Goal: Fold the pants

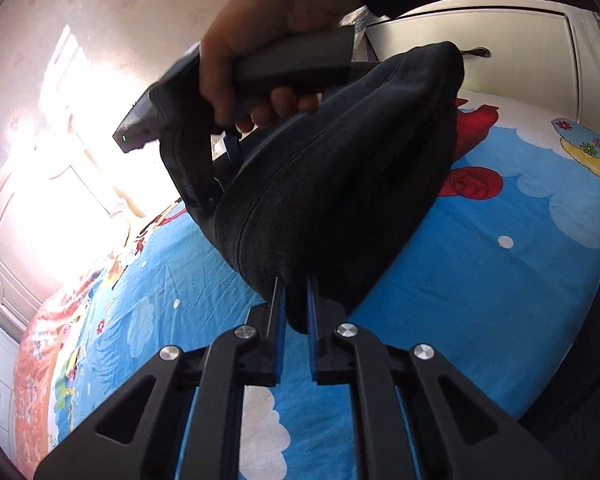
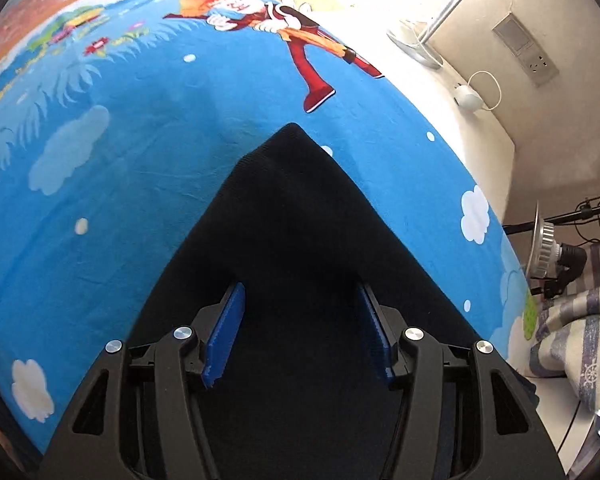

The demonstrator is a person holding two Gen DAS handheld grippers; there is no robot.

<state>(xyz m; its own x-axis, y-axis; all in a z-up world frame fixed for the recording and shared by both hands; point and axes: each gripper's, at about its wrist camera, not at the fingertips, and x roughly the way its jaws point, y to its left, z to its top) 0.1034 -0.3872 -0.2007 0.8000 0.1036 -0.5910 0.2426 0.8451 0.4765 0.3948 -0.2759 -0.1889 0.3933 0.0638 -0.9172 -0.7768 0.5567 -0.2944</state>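
While pants (image 1: 340, 184) clamped in left hand-held gripper (image 1: 296, 304); R spread.

Left gripper (image 1: 296, 300): black angular linkage arms, four silver round screws, blue pads on narrow black fingers (image 1: 277, 304). Right gripper (image 2: 300, 320): same black frame, four silver screws, blue ridged pads (image 2: 226, 332). At 12 o'clock in the left view, a bare-skinned hand (image 1: 260, 40), dark sleeve, black handle with green indicator light.
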